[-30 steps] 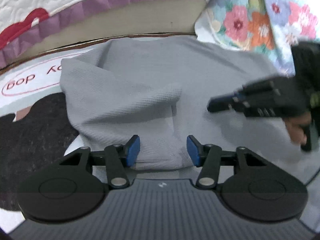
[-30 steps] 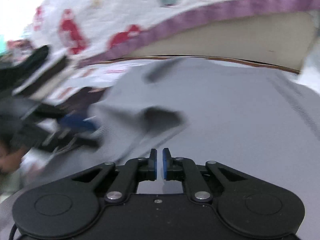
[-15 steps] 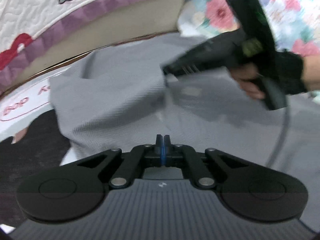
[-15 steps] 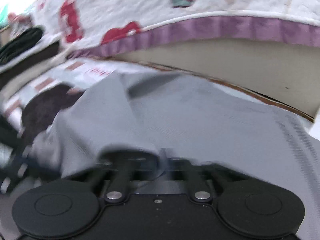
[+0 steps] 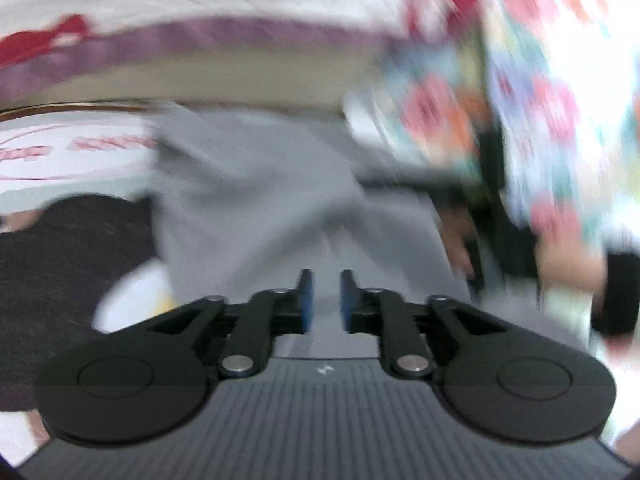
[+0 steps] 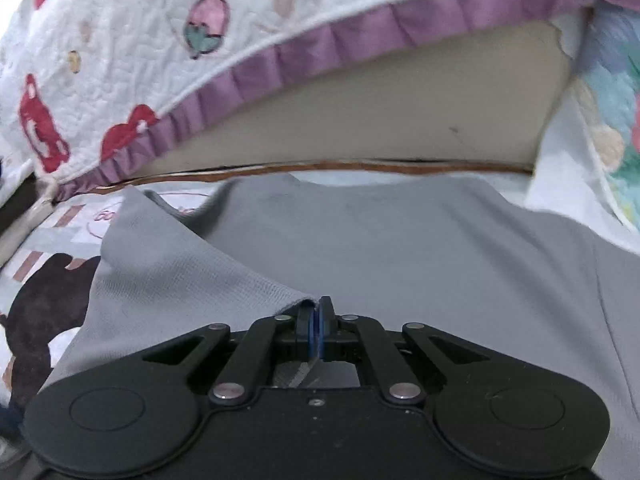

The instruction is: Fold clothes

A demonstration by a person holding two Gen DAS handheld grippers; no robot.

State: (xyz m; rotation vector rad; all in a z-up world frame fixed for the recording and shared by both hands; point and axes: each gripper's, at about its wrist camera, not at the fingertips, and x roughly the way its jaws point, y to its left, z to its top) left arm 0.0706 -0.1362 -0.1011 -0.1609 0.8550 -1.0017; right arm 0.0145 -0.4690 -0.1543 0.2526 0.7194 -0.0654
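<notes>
In the left wrist view, heavily blurred, the left gripper (image 5: 323, 300) had just been opening; its blue pads stood slightly apart with nothing between them, poised over the grey garment (image 5: 256, 200) spread on the printed mat (image 5: 76, 152) beside the quilt-covered bed (image 5: 224, 36). A hand (image 5: 460, 240) showed at right, indistinct.

In the right wrist view, the right gripper (image 6: 316, 320) was clamped on a raised fold edge of the grey garment (image 6: 400, 248). One flap lay turned over at left. Judged early: first fold under way, remaining folds undone.

Matt grey ribbed-knit cloth garment (image 6: 400, 248); quilted white cotton bedspread (image 6: 132, 32).
</notes>
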